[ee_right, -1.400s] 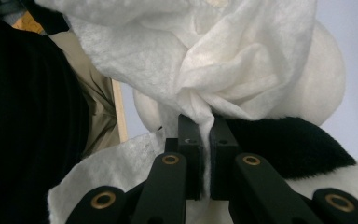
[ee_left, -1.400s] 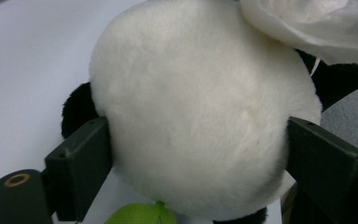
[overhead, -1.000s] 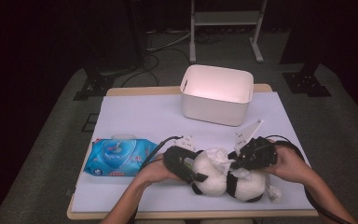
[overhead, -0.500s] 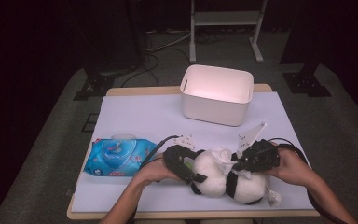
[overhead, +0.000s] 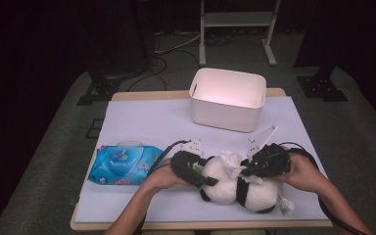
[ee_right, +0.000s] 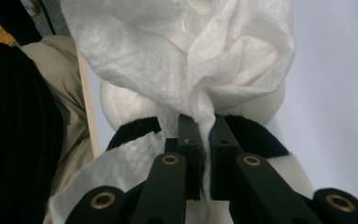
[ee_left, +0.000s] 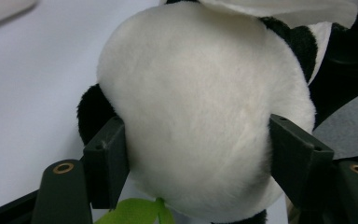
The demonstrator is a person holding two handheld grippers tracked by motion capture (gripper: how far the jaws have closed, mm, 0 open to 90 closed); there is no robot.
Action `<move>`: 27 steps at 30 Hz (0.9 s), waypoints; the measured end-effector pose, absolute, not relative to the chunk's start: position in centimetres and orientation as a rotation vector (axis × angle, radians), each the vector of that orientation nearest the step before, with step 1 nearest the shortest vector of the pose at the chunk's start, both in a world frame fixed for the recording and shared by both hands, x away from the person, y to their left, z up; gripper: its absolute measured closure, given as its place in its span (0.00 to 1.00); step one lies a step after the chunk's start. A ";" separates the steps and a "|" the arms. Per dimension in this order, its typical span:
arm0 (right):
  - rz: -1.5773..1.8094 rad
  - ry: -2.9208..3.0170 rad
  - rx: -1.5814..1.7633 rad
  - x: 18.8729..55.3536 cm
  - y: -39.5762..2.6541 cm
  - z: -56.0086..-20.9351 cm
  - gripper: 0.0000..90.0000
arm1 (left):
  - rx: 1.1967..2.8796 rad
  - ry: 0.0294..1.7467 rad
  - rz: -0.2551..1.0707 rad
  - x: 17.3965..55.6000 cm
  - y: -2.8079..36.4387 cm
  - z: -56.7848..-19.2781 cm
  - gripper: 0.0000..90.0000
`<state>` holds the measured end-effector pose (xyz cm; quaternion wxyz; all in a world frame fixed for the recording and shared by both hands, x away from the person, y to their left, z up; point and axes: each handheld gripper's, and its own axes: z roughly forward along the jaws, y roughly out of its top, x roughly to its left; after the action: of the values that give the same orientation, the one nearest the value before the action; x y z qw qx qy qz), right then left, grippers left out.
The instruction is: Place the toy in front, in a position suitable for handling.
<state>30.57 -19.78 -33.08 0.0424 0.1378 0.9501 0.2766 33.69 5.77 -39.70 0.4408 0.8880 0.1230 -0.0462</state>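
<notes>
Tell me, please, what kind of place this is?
Probably a recording studio or lab, not a home: a small table under a white sheet stands on grey carpet amid dark surroundings, with a metal stand and loose cables behind it.

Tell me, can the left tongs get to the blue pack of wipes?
Probably not right now: the left tongs are clamped around the panda. The blue pack of wipes lies close beside that hand, nothing between, once they let go.

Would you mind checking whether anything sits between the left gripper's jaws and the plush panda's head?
Nothing visible does. The left gripper has just been closing its jaws, which now flank the plush panda at its white head, pads against the fur. The wet wipe lies higher, pinched by the right gripper.
</notes>
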 end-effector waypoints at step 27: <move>0.815 2.911 0.328 30.5 -17.3 -33.4 0.96 | 2.264 0.366 -0.130 33.1 7.5 -39.7 0.09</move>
<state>30.52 -17.30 -33.35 0.0506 0.1078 0.9561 0.2679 33.15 7.48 -39.68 0.4099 0.8990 0.1454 -0.0517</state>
